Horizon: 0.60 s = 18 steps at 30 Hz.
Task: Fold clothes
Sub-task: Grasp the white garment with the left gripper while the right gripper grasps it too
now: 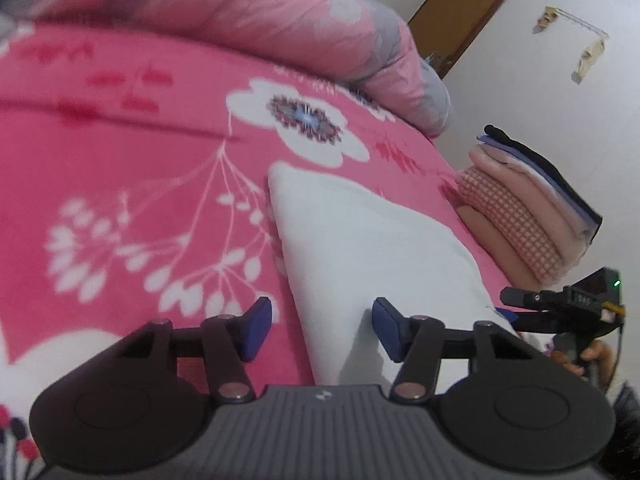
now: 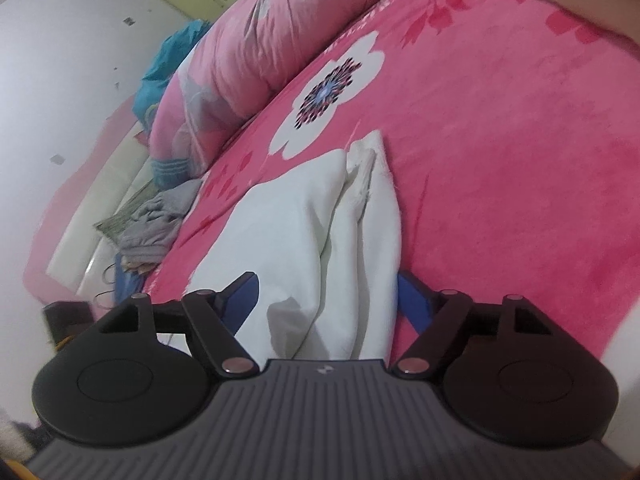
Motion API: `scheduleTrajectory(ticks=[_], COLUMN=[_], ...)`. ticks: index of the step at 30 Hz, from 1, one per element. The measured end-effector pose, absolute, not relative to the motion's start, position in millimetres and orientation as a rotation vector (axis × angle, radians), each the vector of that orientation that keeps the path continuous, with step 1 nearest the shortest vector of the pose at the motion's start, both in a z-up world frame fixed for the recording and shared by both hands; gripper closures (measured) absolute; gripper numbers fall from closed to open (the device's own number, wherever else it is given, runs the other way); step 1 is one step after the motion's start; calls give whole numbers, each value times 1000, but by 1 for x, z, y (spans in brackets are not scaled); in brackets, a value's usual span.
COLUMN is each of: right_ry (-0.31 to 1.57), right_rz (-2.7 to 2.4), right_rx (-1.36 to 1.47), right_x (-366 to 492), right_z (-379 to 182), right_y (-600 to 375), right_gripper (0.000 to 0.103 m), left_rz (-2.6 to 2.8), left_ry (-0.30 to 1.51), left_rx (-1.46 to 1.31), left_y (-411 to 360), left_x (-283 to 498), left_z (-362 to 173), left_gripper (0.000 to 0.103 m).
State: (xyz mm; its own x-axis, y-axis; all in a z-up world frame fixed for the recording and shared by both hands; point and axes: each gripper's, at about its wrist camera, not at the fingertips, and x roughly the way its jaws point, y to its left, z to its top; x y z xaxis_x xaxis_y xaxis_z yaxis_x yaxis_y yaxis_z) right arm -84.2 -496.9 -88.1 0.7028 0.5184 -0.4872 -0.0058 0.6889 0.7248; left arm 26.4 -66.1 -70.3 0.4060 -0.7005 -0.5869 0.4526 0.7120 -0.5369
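Note:
A white garment (image 1: pixel 360 240) lies folded into a long strip on the pink flowered bedspread (image 1: pixel 120 140). My left gripper (image 1: pixel 322 326) is open at the strip's near end. Its left pad is over the bedspread and its right pad is over the white cloth, with the cloth's edge running between them. In the right wrist view the white garment (image 2: pixel 304 208) is bunched in raised folds between the pads of my right gripper (image 2: pixel 326 300), which is open. The right pad sits against the cloth's edge. The right gripper (image 1: pixel 520 310) also shows at the strip's near right corner, held by a hand (image 1: pixel 596 360).
A stack of folded clothes (image 1: pixel 528 208) stands at the bed's right edge beside the white wall. A rolled pink quilt (image 1: pixel 280 12) lies along the far side of the bed. Crumpled grey clothes (image 2: pixel 156 220) lie off the left side. A brown door (image 1: pixel 468 8) is behind.

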Motion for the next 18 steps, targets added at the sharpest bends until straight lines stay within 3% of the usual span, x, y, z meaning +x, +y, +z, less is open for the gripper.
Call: scheduleTrajectory(ticks=[12,18], right_ry=[761,747], right_rz=[455,486], right_rx=[848,873], right_x=[-6,15], right_z=[-104,-110], right_y=[-507,-505], right_gripper=[30,42], left_rz=[-874,-917], left_ry=[977,964], left_rx=[-448,-477], left_y=[-95,-105], left_x=[103,115], left_z=[-95,-100], left_gripper=[47,49])
